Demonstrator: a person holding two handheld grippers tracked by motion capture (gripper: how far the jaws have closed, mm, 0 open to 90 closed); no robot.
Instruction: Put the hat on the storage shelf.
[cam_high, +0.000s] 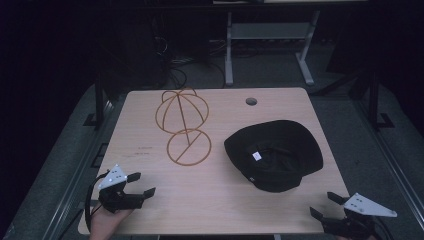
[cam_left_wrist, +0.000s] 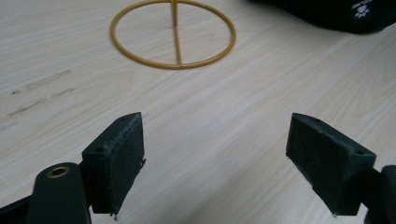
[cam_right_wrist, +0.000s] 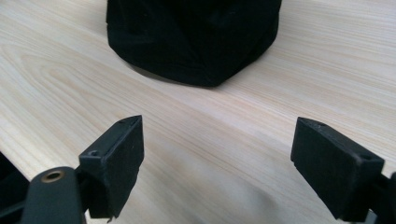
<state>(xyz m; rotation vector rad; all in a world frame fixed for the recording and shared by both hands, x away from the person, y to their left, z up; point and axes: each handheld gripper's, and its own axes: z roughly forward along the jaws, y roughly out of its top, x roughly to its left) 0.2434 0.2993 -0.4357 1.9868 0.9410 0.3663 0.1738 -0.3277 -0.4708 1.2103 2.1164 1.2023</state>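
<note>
A black bucket hat (cam_high: 274, 154) lies upside down on the right half of the wooden table (cam_high: 215, 195), its inside and a white label facing up. A gold wire hat stand (cam_high: 182, 125) with a round base ring stands left of centre. My left gripper (cam_high: 141, 185) sits at the table's front left corner, open, with nothing between its jaws; the stand's base ring (cam_left_wrist: 173, 34) lies ahead of it and the hat's edge (cam_left_wrist: 336, 11) at upper right. My right gripper (cam_high: 325, 205) is at the front right corner, open and empty, pointing at the hat (cam_right_wrist: 194, 37).
A round cable hole (cam_high: 251, 101) is near the table's far edge. Beyond the table stand a dark floor, cables and the legs of another desk (cam_high: 229, 50). Bare wood lies between the two grippers along the front edge.
</note>
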